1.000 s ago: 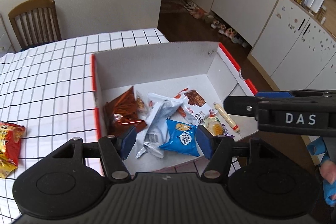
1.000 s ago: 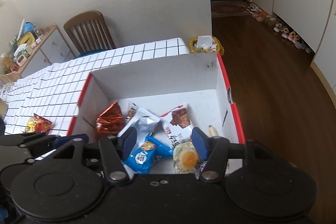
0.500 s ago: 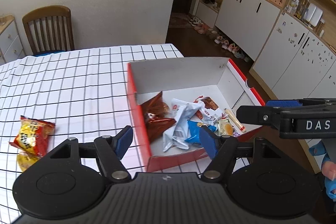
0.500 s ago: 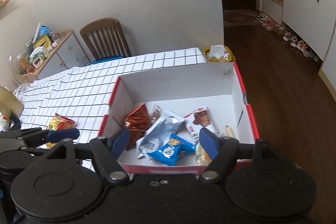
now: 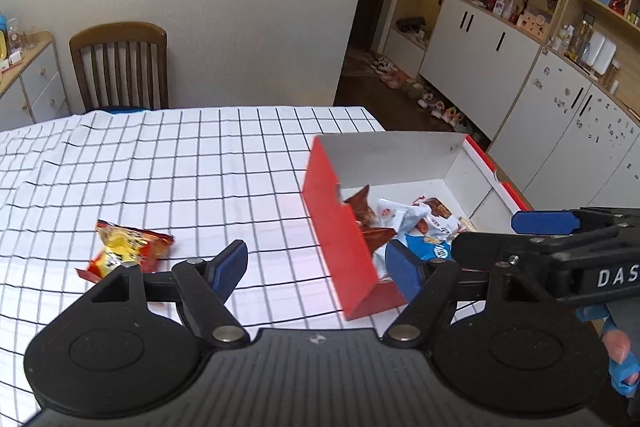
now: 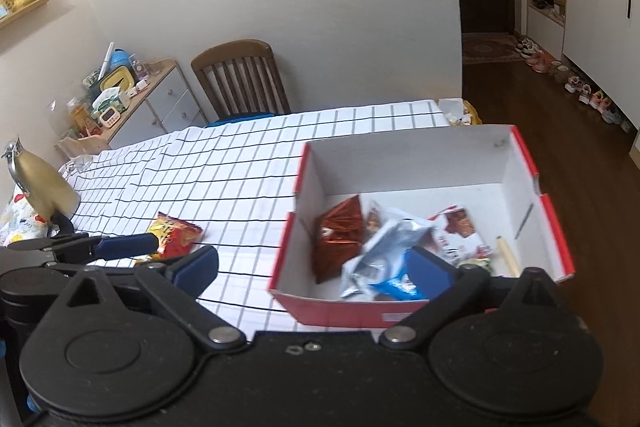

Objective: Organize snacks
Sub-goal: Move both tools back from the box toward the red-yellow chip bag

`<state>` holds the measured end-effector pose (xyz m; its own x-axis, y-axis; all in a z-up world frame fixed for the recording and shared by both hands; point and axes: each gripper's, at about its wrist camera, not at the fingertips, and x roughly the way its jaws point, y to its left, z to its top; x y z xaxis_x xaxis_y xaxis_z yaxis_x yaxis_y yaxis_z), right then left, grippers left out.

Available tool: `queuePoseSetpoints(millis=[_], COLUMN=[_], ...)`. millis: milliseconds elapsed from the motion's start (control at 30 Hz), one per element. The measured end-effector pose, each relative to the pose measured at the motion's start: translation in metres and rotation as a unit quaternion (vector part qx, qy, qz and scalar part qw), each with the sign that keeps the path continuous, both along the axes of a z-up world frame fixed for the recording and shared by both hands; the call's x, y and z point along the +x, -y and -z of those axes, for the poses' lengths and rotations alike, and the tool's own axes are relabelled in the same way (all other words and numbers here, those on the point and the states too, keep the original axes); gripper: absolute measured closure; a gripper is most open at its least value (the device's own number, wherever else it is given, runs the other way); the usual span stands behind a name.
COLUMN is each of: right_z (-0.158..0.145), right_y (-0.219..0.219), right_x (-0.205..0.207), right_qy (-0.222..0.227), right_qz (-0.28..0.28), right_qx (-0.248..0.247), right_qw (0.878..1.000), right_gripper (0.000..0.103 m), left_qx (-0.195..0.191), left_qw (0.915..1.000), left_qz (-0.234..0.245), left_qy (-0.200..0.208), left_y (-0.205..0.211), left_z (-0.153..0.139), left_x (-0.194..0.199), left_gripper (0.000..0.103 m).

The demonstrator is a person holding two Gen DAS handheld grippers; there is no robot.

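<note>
Red box (image 6: 424, 163) wall partly hides snacks (image 5: 404, 223); left gripper (image 5: 316, 267) and right gripper (image 6: 316, 267) gape wide, empty.

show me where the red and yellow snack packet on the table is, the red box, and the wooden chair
red and yellow snack packet (image 5: 128, 251), left wrist view, middle of the wrapper.
red box (image 5: 340, 223), left wrist view, its red outer side wall.
wooden chair (image 6: 240, 79), right wrist view, slatted backrest.

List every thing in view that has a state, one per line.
left gripper: open, empty
right gripper: open, empty
red box: open-topped, holds several snack packets
red-yellow snack packet: flat on the tablecloth, outside the box
blue packet: inside the box
</note>
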<state>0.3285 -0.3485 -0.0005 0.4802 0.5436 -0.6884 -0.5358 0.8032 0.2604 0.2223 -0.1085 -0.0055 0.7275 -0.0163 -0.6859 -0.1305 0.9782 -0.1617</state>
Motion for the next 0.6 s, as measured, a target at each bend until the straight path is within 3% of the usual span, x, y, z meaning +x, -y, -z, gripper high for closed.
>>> queuePoseSetpoints(millis=[200,600], right_z=[0.001,0.002], right_y=[-0.034,-0.099], right_x=[-0.018,-0.038], right_qy=[0.006,-0.009], right_qz=[-0.006,-0.006], right_qx=[-0.008,-0.006], right_qw=[1.0,1.0], right_gripper=[0.0,0.0], left_qx=[0.016,-0.002], left_qw=[0.9998,0.9997], left_qz=[-0.006,-0.022], left_qy=[0.01,-0.004], left_y=[-0.028,-0.099], left_z=[-0.001,0.011], left_x=[-0.016,-0.042], left_gripper=[0.022,0.022])
